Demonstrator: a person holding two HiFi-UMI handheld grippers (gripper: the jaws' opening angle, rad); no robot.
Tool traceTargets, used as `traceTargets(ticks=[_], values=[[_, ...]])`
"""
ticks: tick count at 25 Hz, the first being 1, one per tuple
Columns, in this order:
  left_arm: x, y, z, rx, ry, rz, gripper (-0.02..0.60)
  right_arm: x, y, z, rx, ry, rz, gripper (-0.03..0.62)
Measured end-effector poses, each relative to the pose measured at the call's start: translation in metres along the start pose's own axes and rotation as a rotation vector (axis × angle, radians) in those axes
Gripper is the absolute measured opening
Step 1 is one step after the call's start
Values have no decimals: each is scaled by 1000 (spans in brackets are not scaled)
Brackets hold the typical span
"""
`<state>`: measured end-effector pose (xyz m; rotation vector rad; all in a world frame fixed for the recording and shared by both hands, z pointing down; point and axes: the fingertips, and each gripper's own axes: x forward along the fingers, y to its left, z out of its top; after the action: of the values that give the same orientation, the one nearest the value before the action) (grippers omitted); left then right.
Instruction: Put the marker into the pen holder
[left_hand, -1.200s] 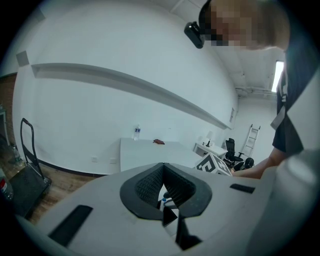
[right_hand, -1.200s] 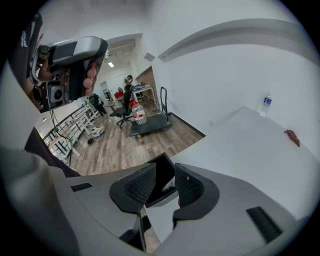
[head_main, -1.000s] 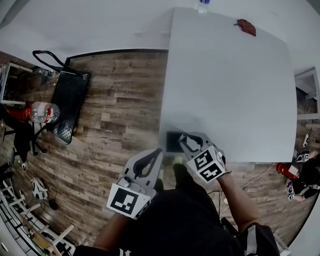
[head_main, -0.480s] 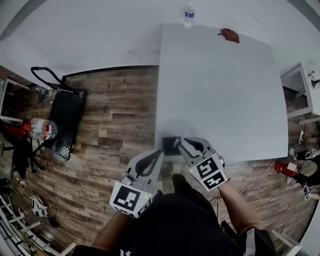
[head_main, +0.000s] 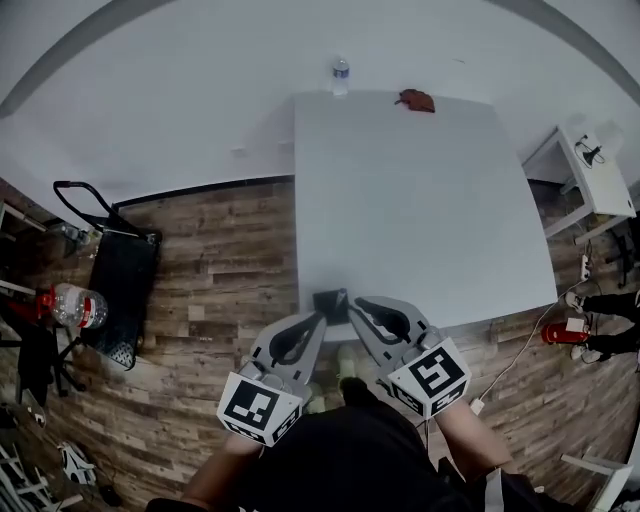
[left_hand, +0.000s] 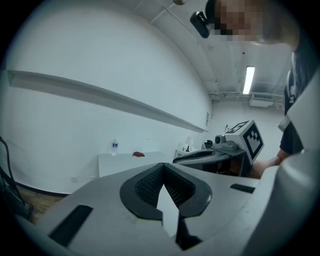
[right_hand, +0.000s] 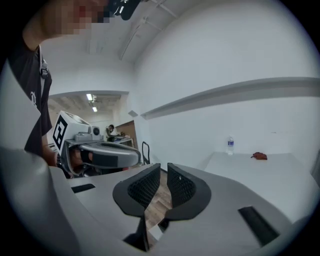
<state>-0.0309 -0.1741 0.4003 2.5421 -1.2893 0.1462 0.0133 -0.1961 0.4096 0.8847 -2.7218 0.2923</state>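
Pen holder (head_main: 330, 303), dark, square, at table (head_main: 420, 200) edge

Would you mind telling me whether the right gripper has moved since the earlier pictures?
Yes. The right gripper has drawn back toward the person: earlier it overlapped the near edge of the table, now only its jaw tips reach that edge.

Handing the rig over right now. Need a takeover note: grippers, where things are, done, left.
Left gripper: jaws shut, empty.
Right gripper: jaws a narrow gap apart, empty.
Both hover by the table, near edge.
Dark container, probably the pen holder, sits at that edge just ahead of the jaw tips.
Marker: not visible in any view.
Done: nothing confirmable.
Left: locate the marker (check inside the holder), then place it.
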Motion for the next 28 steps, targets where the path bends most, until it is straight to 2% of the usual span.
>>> traceTargets(ticks=[4, 9, 28], values=[[-14, -15, 9, 16, -27, -45, 6, -23, 21, 15, 16, -79, -29, 40], [-29, -27, 16, 39, -56, -77, 6, -39, 44, 20, 17, -117, -59, 25], [-67, -26, 20, 61, -111, -109, 6, -45, 88, 30, -28, -141, -115, 15]])
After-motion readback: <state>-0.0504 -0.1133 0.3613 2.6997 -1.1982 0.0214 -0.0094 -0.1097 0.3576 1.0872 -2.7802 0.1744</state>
